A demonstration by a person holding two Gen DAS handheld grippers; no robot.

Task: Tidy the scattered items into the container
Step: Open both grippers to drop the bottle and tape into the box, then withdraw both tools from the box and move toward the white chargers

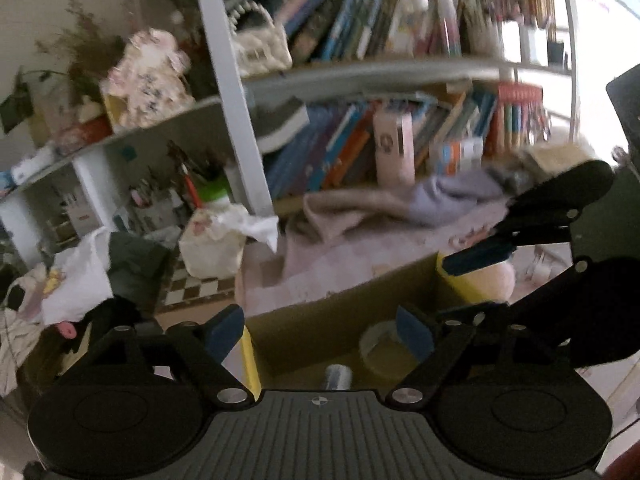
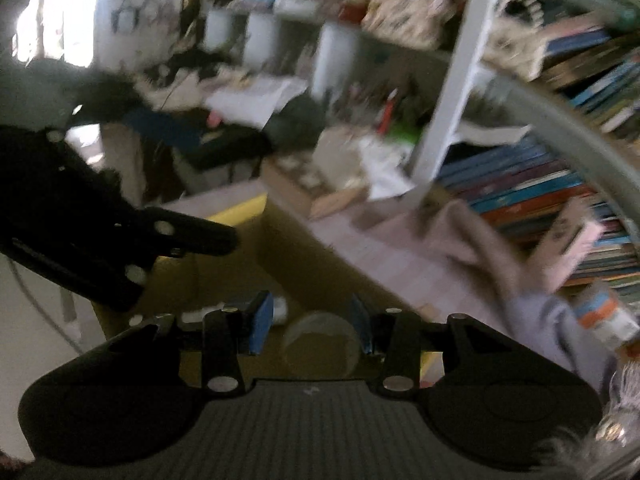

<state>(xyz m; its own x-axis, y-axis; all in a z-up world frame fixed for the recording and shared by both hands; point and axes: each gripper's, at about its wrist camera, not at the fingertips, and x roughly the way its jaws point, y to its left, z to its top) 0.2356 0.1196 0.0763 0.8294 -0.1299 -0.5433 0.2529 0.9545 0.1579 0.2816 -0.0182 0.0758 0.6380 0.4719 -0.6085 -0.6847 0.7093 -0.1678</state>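
Note:
An open cardboard box (image 1: 304, 320) with yellow-taped edges lies below both grippers. In it are a roll of tape (image 1: 380, 346) and a small silvery cylinder (image 1: 338, 376). My left gripper (image 1: 320, 332) hangs over the box, its blue pads wide apart and nothing between them. In the right wrist view my right gripper (image 2: 310, 324) is open above the box (image 2: 288, 248). The tape roll (image 2: 320, 340) shows down in the box between its pads, not held. Each gripper's fingers show in the other's view, to the right (image 1: 476, 258) and to the left (image 2: 192, 234).
A pink cloth (image 1: 360, 248) covers the surface behind the box, with crumpled fabric (image 1: 452, 196) on it. Bookshelves (image 1: 360, 152) packed with books stand behind. A pale bag (image 1: 212, 248) and dark clutter (image 1: 132, 256) lie to the left. A bottle (image 2: 608, 320) is at right.

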